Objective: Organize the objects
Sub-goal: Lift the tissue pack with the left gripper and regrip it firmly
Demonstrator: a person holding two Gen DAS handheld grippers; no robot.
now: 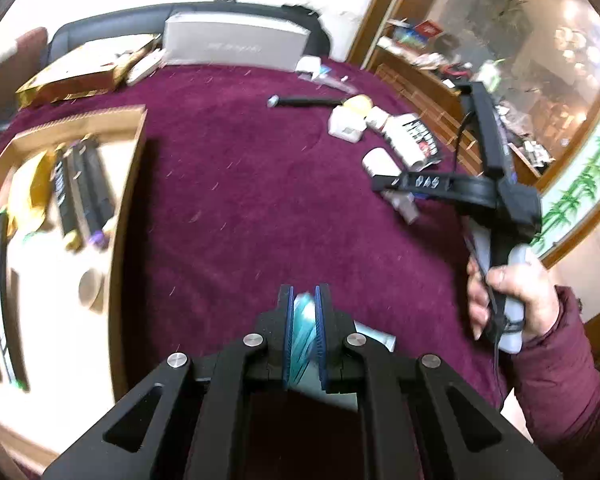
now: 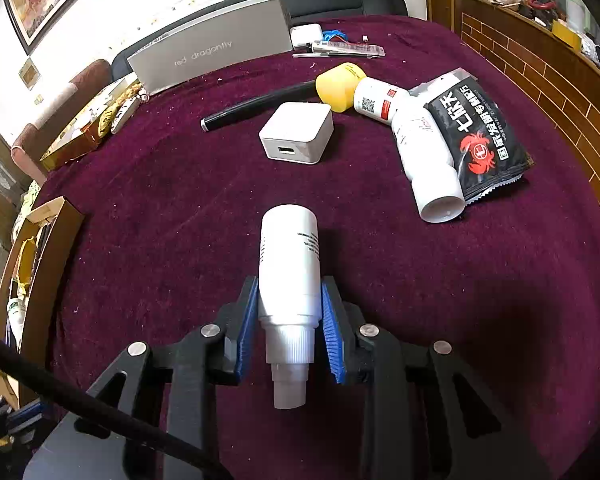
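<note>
L wrist cam: sits behind left gripper (image 1: 304,320), looks steeply down, close over maroon desk (image 1: 240,184). R wrist cam: same setup behind right gripper (image 2: 290,312). Both views share grey box (image 1: 236,46) (image 2: 216,56), white charger (image 1: 344,126) (image 2: 298,134), black pen (image 1: 304,101) (image 2: 256,106).

left gripper (image 1: 304,328) is clamped tight, right gripper (image 2: 290,324) pinching too, angled down, bare hand (image 1: 512,300) on its handle
</note>
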